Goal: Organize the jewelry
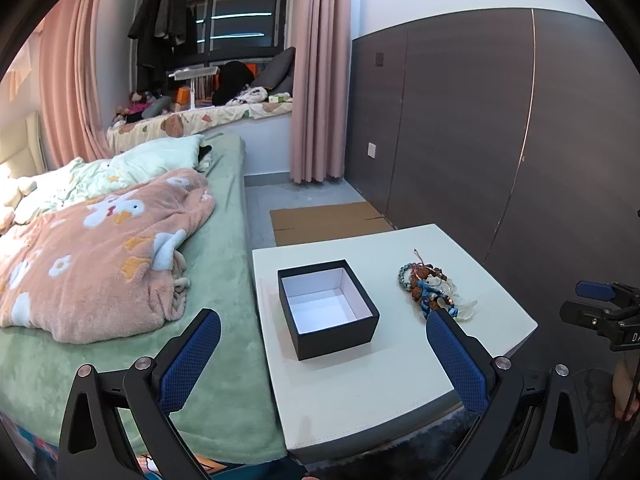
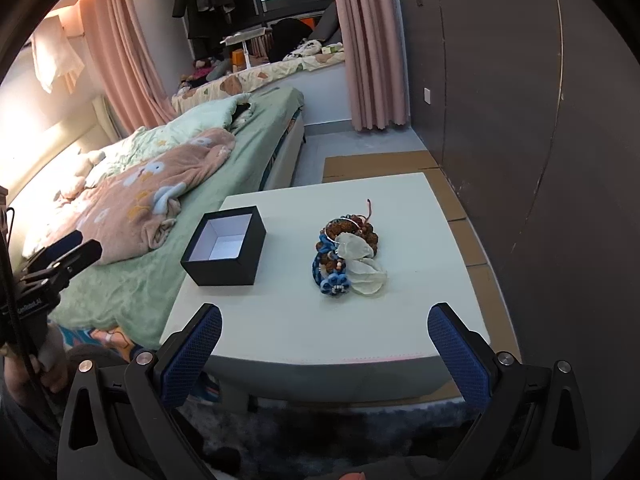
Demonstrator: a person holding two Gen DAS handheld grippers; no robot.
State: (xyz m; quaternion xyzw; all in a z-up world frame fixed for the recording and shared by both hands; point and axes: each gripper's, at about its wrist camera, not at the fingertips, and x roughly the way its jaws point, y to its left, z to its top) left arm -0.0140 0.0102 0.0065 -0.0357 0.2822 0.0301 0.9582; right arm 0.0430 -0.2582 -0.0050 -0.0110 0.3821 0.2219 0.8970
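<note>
Several bracelets and strings of beads lie tangled in one jewelry pile [image 2: 349,258] on the white desk [image 2: 416,320], well to the right of the open black box [image 2: 224,250], which shows nothing but its bare white floor. Both of your tools hang short of the desk with nothing in them: the left gripper [image 1: 323,360] has its jaws spread wide, framing the box, and the right gripper [image 2: 324,354] has its jaws spread just as wide, facing the pile. Your main risk is that tangle. The blue cord, the brown beads and the pale shell-like pieces overlap, so if you pinch one strand you will likely drag the others along, and a loose piece may slip off in transit and land on the desk or roll toward the floor. The thin reddish cord sticking up at the far end looks easy to snag. The box looks light and sits near the desk's left edge beside the bed [image 1: 132,280]; if you bump it while lowering jewelry in, it could slide or tip off. The pale pieces look brittle, so a hard squeeze may crack them.
</note>
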